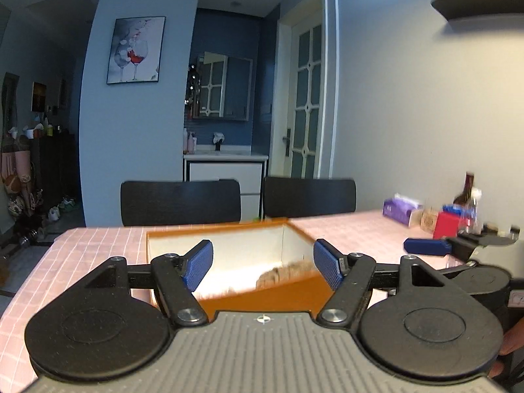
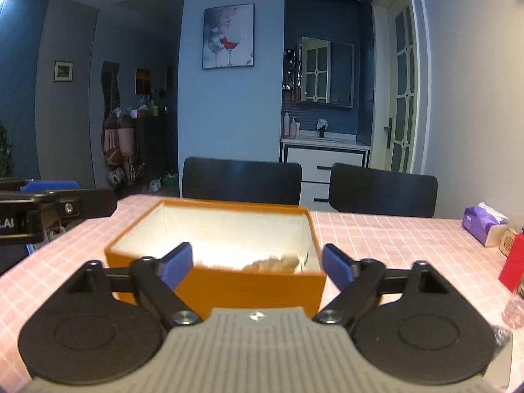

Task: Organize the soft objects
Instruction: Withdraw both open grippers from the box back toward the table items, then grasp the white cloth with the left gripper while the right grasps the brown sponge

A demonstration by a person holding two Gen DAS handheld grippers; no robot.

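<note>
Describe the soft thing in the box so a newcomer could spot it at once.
Start at the pink checked tablecloth, in front of the two black chairs, where an open orange box with white inner walls sits. Low in its near right corner lies a tan fuzzy soft object. It is the only thing visible inside; the purple tissue pack stands far off, outside the box.

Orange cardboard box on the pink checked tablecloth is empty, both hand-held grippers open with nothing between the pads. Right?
Not quite: the orange cardboard box is not empty. A tan, fuzzy soft object lies inside, as the right wrist view shows. The rest holds: it sits on the pink checked tablecloth, and the left hand-held gripper and right hand-held gripper are open, holding nothing.
</note>
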